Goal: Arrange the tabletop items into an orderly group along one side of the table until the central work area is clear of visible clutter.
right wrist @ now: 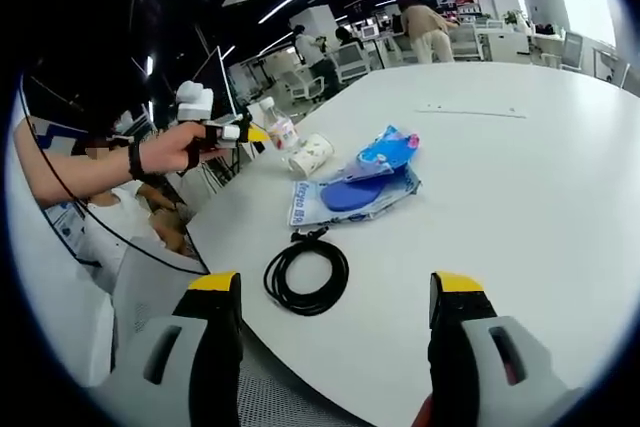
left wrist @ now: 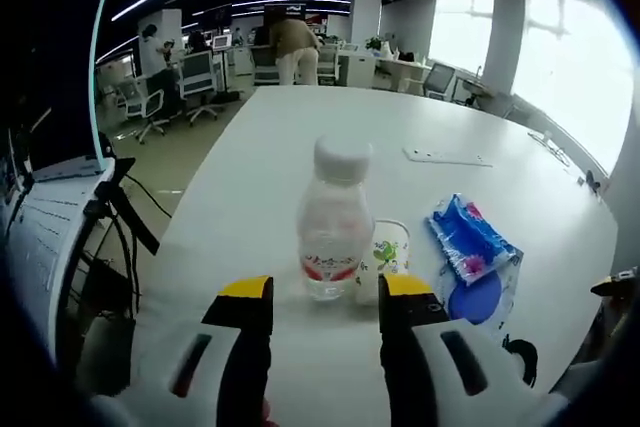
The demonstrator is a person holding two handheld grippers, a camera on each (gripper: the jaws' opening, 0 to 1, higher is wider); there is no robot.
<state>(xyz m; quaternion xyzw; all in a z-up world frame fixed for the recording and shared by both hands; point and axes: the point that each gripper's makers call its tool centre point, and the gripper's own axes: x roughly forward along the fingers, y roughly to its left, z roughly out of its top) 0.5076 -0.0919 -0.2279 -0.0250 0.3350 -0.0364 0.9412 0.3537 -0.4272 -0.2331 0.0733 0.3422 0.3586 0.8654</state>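
Observation:
A clear plastic bottle point(left wrist: 331, 225) with a white cap and red label stands on the white table point(left wrist: 300, 137), just beyond my left gripper point(left wrist: 322, 297), which is open with nothing between its yellow-tipped jaws. A paper cup point(left wrist: 385, 257) with a green print lies beside the bottle. A blue snack packet point(left wrist: 468, 237) lies on a blue-and-white bag point(left wrist: 480, 297). In the right gripper view, my right gripper point(right wrist: 335, 292) is open above the table edge near a coiled black cable point(right wrist: 306, 274); the bottle point(right wrist: 281, 133), cup point(right wrist: 310, 155), packet point(right wrist: 385, 155) and left gripper point(right wrist: 255, 133) lie further off.
A flat white strip point(left wrist: 447, 157) lies further along the table. Beyond the table's edge are office chairs point(left wrist: 150, 107), desks and a standing person point(left wrist: 293, 47). A person's hand point(right wrist: 170, 152) holds the left gripper. A black stand point(left wrist: 110, 237) rises left of the table.

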